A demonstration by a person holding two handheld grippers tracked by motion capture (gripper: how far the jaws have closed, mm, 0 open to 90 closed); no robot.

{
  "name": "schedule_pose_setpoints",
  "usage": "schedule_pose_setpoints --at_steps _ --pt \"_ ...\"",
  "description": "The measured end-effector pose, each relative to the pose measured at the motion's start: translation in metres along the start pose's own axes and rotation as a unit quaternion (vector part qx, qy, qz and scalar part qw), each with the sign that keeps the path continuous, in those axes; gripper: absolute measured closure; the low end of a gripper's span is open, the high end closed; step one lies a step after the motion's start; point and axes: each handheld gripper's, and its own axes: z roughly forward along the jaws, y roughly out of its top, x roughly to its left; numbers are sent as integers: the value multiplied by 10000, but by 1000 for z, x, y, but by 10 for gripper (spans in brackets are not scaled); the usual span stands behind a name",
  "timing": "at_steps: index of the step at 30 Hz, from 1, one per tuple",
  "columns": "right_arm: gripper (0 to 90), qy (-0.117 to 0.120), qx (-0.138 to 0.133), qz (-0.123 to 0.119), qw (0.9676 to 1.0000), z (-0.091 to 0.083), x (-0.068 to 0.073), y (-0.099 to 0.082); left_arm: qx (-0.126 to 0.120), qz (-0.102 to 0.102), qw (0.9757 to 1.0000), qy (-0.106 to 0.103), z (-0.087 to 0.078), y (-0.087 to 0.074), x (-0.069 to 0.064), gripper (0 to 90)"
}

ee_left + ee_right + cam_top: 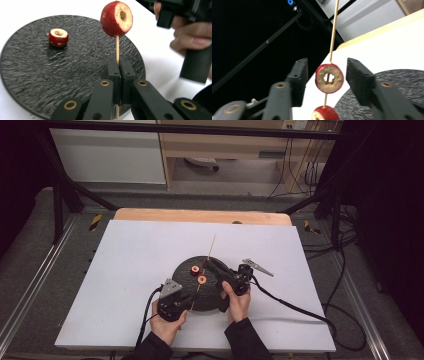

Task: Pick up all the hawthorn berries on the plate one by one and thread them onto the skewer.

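White table [125, 285] bears a black plate [37, 82] with one loose fruit [58, 37]. Left gripper [121, 72] pinches the skewer's [117, 48] lower end; its long axis rises away. Right gripper [327, 80] stands open, unpressing, around the threaded fruit [329, 78] between its jaws

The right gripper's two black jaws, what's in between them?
A cored red fruit threaded on the wooden skewer, untouched by the open jaws, in the right gripper view.
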Motion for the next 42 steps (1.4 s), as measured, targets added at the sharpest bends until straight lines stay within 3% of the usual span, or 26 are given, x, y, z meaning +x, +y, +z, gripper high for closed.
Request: schedule_pose_setpoints --at_steps 4,8,10,14,15,17,18,19,21,24,25,26,29,30,32,33,34,35,38,39,41,42 --pt "382 -161 205 -399 9989 -7 2 9 56 105 9999 53 -11 -1 12 885" --pt "271 -395 589 -809 9942 -11 0 16 228 345 9989 200 -25 -2 28 884" --pt "221 -518 891 -990 9897 -12 -2 19 323 482 9978 311 -34 -3 37 884" --pt "135 -827 1565 -1461 9733 -7 -6 22 535 597 9961 361 -48 -6 53 883" --pt "124 -880 1758 -1651 9665 -4 -6 23 566 612 9958 371 -51 -7 56 883" --pt "102 -918 2020 -1790 9585 1 -4 25 700 696 9943 399 -57 -9 63 883" --pt "101 -932 2201 -1911 9520 6 -3 26 717 714 9941 395 -58 -10 65 883" --pt "101 -948 2300 -1973 9482 9 -2 27 776 714 9937 371 -60 -12 68 883" --pt "100 -994 2608 -2088 9373 19 1 30 806 781 9926 472 -63 -15 73 883" --pt "99 -1043 3034 -2331 9180 35 4 34 898 777 9918 481 -64 -17 80 883" --pt "99 -1073 3214 -2434 9088 42 5 35 900 794 9915 494 -64 -17 80 883" --pt "105 -1087 3329 -2485 9031 46 5 35 921 817 9912 484 -64 -18 81 883" --pt "147 -1130 3813 -2898 8706 62 6 34 1011 896 9897 479 -64 -19 82 883" --pt "166 -1120 3935 -2970 8628 67 6 34 1029 889 9896 471 -64 -20 83 883" --pt "191 -1086 4149 -3037 8508 78 5 34 1060 916 9890 474 -64 -20 84 883" --pt "210 -1108 4180 -3053 8484 82 5 35 1057 899 9892 469 -64 -21 84 883" --pt "219 -1094 4272 -3077 8431 87 4 36 1050 885 9894 474 -65 -21 85 883" --pt "225 -1069 4321 -3051 8419 90 4 36 1040 873 9897 457 -65 -21 85 883" --pt "259 -1048 4586 -3236 8210 102 2 38 1044 856 9899 442 -65 -21 86 884" --pt "269 -1065 4636 -3246 8176 105 2 38 1046 854 9898 446 -66 -21 86 884" --pt "301 -1019 4783 -3337 8059 113 1 39 1018 816 9906 416 -68 -20 87 884" --pt "313 -999 4818 -3338 8040 115 0 39 999 798 9909 417 -68 -19 88 884"
